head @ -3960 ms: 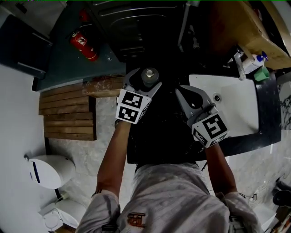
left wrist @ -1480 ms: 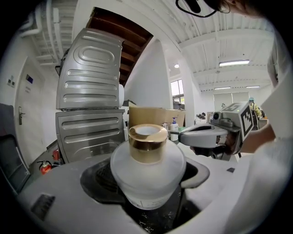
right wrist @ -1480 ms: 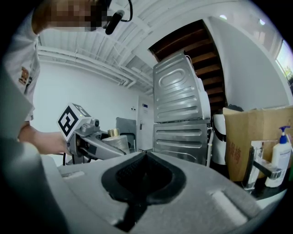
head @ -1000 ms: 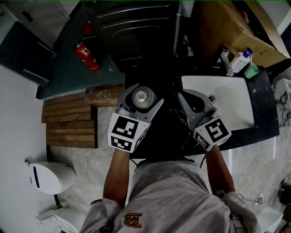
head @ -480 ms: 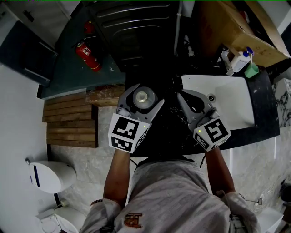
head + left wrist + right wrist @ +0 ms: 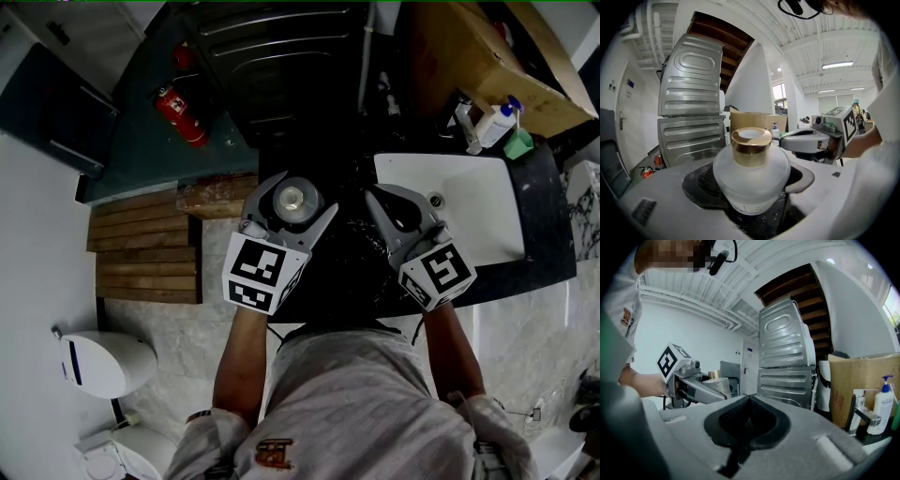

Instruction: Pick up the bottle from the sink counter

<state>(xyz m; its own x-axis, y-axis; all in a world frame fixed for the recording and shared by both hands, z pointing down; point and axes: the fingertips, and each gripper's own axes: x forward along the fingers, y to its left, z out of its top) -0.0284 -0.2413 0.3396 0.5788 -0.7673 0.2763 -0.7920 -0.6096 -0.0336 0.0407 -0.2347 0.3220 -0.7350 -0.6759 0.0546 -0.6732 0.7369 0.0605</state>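
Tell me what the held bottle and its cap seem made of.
Bottle: frosted translucent white, likely glass though plastic is possible; its matte wall diffuses light. Cap: shiny gold, metal or metallised plastic, judging by its bright sheen.

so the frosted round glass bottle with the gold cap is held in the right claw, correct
Wrong claw: the frosted round glass bottle with the gold cap is held in the left claw, as the left gripper view shows. The right claw is shut and empty.

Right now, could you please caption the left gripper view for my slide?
Left gripper holds a gold-capped frosted bottle in front of a ribbed metal appliance.
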